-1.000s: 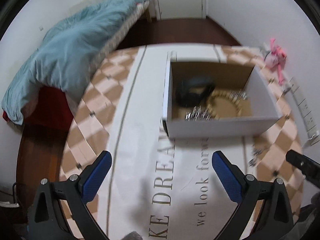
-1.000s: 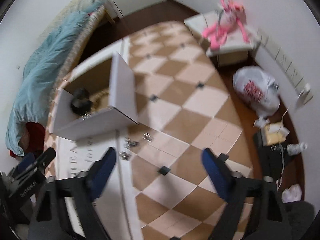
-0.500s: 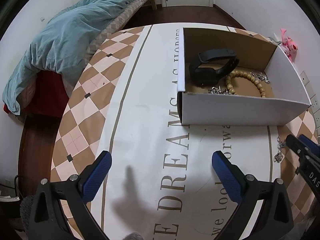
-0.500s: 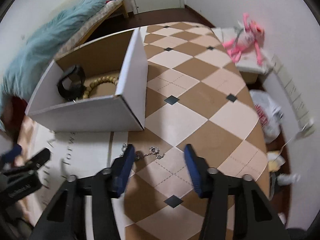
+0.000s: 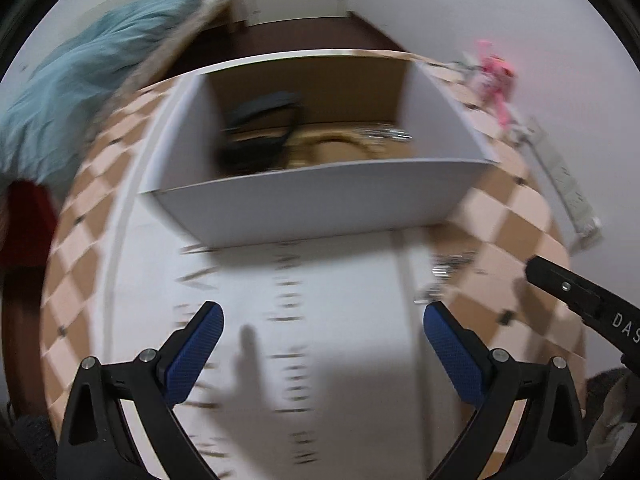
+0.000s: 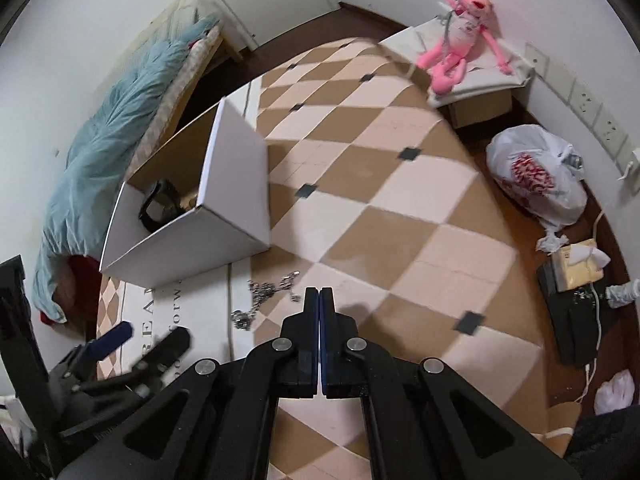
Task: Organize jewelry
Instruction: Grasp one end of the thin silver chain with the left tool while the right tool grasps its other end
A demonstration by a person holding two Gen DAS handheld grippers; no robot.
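Observation:
A white cardboard box (image 5: pixel 316 204) stands on the checkered tablecloth, also in the right wrist view (image 6: pixel 188 236). Inside lie a black wristband (image 5: pixel 260 128) (image 6: pixel 160 204), a bead bracelet and silver jewelry, blurred. A silver chain (image 6: pixel 268 294) lies on the cloth in front of the box's right corner, just left of and beyond my right gripper (image 6: pixel 320 300), which is shut with nothing between its pads. The chain shows blurred in the left wrist view (image 5: pixel 448 270). My left gripper (image 5: pixel 322 340) is open and empty, in front of the box.
A bed with a teal blanket (image 6: pixel 112 128) is at the left. A pink plush toy (image 6: pixel 460 52) lies on a side stand at the back right. A white plastic bag (image 6: pixel 536 176) and clutter sit on the floor at the right.
My right gripper has closed fully, empty, and pulled back slightly from the chain. My left gripper has swung toward the box, with motion blur, and stays open.

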